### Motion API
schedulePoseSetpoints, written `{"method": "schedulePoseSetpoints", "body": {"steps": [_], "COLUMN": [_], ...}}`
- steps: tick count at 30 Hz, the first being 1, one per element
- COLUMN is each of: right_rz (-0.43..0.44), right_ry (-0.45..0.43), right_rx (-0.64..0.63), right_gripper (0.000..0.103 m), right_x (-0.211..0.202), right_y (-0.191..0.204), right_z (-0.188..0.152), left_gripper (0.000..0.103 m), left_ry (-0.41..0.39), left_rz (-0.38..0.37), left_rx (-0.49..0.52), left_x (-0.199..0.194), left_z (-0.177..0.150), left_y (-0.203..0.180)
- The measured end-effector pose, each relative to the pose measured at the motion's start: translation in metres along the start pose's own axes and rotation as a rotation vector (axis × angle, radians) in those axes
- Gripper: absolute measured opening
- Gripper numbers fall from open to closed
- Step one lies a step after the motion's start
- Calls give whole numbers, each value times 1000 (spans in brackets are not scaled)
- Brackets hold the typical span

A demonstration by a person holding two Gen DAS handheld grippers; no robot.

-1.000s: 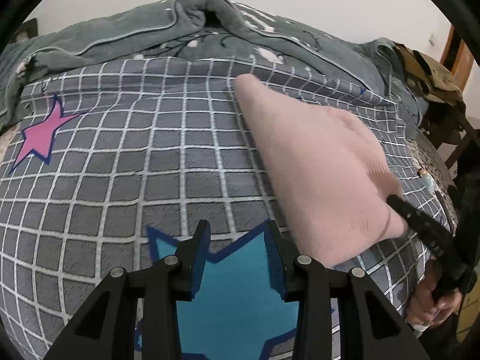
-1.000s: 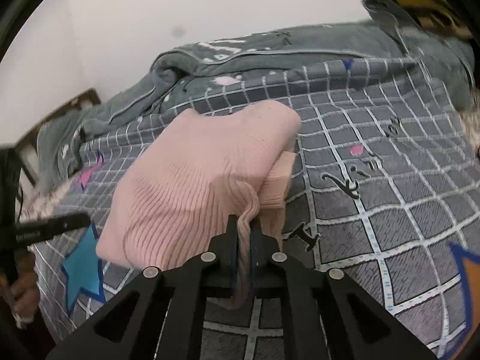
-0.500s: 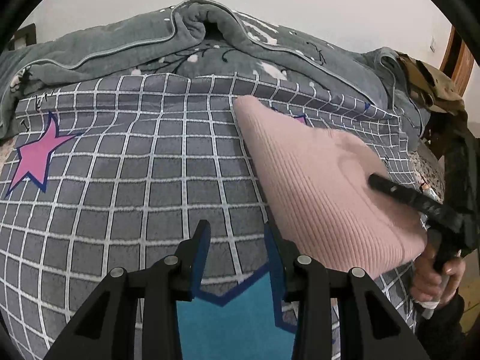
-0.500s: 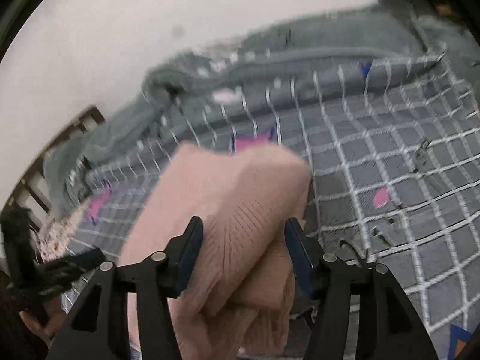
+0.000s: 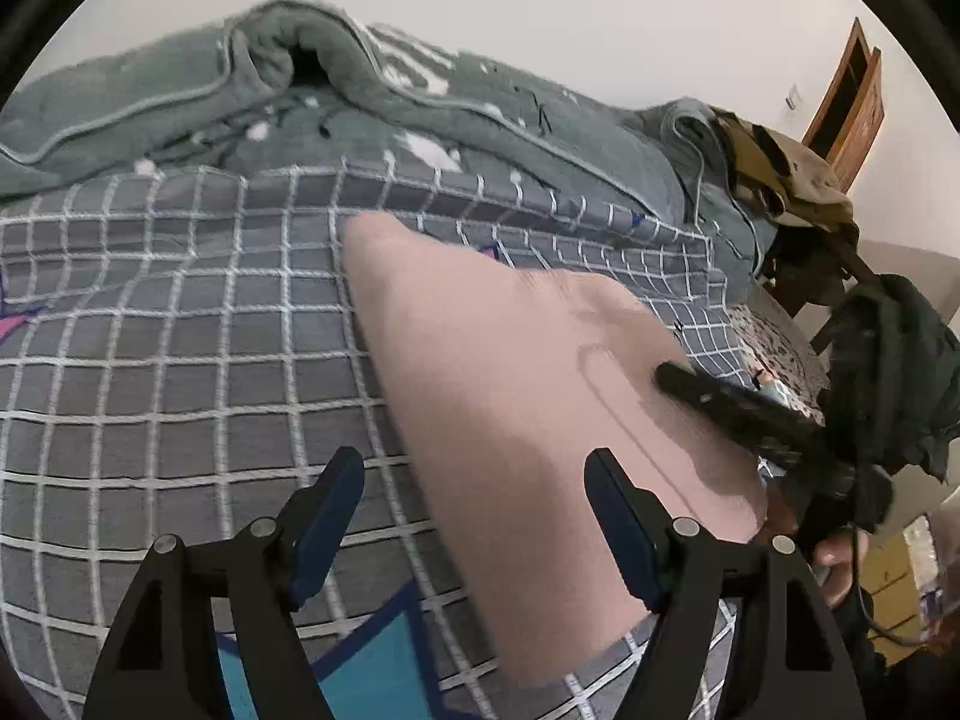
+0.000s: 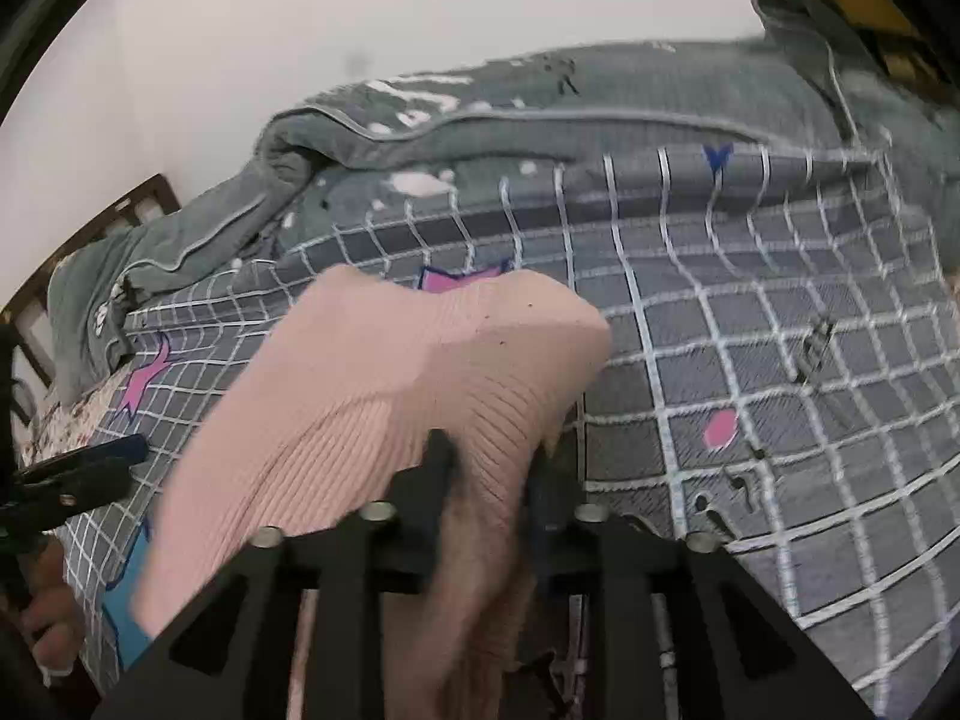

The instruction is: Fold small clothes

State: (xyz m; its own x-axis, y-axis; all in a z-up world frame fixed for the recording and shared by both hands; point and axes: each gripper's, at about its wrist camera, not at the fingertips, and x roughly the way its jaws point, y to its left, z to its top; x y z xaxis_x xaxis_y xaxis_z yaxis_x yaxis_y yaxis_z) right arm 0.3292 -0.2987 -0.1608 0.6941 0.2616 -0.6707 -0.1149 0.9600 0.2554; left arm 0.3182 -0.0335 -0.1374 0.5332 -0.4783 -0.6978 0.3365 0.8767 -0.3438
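Jaws opening, our left gripper (image 5: 474, 516) grips nothing; our right gripper's (image 6: 489, 471) jaws are closing around the pink sweater (image 6: 384, 414) on the checked bedspread (image 5: 180, 360). We read no writing. Only the left view shows a wooden door (image 5: 852, 102).

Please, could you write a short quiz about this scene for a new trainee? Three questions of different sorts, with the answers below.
1. True or false: the pink sweater lies on a checked bed cover.
2. What is between the fingers of the right gripper? A) nothing B) the sweater C) a towel
3. Which colour is the star that peeks out behind the far edge of the sweater?

Key
1. True.
2. B; the jaws are closing, with the knit fabric bunched between them.
3. Pink.
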Motion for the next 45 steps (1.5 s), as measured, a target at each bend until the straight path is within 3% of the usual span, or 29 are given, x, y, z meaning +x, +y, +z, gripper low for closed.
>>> {"method": "schedulePoseSetpoints", "body": {"steps": [2, 5, 9, 11, 15, 19, 24, 28, 33, 40, 45], "right_rz": [26, 88, 62, 58, 71, 49, 82, 136, 144, 184, 243], "right_ry": [-23, 25, 102, 121, 153, 148, 160, 164, 116, 64, 32], "right_rx": [14, 14, 8, 30, 65, 38, 77, 110, 78, 98, 59], "right_gripper": [45, 51, 56, 66, 67, 67, 66, 53, 33, 23, 21], "right_x": [-11, -9, 11, 17, 22, 23, 27, 29, 19, -4, -26], "right_y": [2, 8, 7, -1, -8, -3, -8, -7, 0, 14, 50], "right_z": [0, -5, -26, -35, -31, -32, -30, -29, -28, -21, -19], "left_gripper": [74, 74, 74, 74, 70, 60, 51, 40, 33, 29, 27], "left_ry": [26, 48, 81, 94, 90, 95, 68, 34, 8, -35, -59], "left_rz": [-14, -28, -62, -60, -44, -45, 11, 44, 28, -14, -28], "left_rx": [-31, -75, -125, -132, -115, -114, -77, -43, -30, -52, -67], "left_x": [11, 22, 33, 38, 42, 48, 51, 48, 40, 14, -14], "left_z": [2, 3, 3, 1, -1, 0, 0, 0, 4, 4, -7], "left_y": [4, 11, 18, 19, 16, 13, 2, -6, -10, -4, 12]}}
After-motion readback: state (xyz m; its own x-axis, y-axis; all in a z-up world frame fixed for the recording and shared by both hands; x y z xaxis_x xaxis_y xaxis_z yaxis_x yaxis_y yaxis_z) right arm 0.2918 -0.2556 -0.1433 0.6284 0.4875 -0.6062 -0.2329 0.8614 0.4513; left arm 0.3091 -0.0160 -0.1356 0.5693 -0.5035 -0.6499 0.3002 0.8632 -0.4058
